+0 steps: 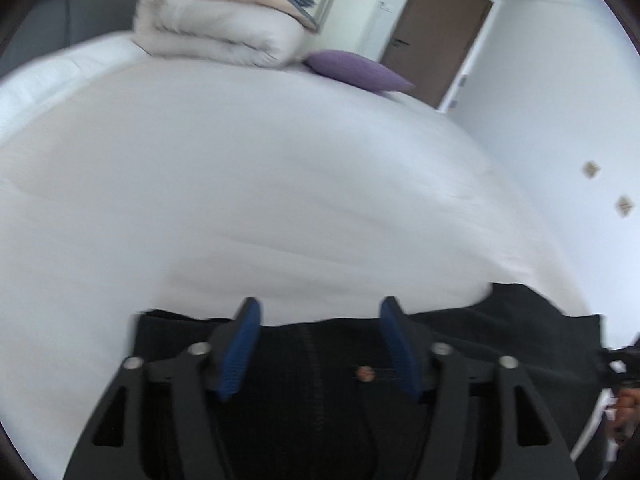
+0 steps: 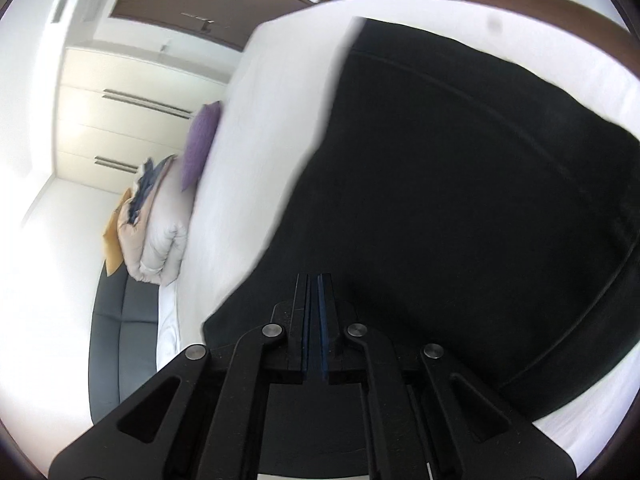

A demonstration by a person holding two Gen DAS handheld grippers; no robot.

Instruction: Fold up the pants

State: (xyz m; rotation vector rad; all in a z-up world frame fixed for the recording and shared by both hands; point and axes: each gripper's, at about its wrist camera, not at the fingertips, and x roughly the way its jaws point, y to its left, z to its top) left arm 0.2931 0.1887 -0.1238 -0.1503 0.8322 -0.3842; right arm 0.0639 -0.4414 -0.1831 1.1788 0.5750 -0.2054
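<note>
Item: black heavy-cloth pants (image 2: 460, 200), spread on the white-sheeted bed (image 1: 240, 184); in the left view their waist edge, with a small copper-coloured button (image 1: 364, 373), lies under my jaws.

My left gripper (image 1: 320, 310): blue-padded jaws stand apart above the waistband, nothing between the pads.

My right gripper (image 2: 314, 280): jaws drawn together, pads almost touching, over the near edge of the pants; whether cloth is pinched I cannot tell.

Also on the bed: folded beige-and-white duvet (image 1: 216, 32), purple knitted cushion (image 1: 356, 70). Beyond: brown door (image 1: 436, 32).
</note>
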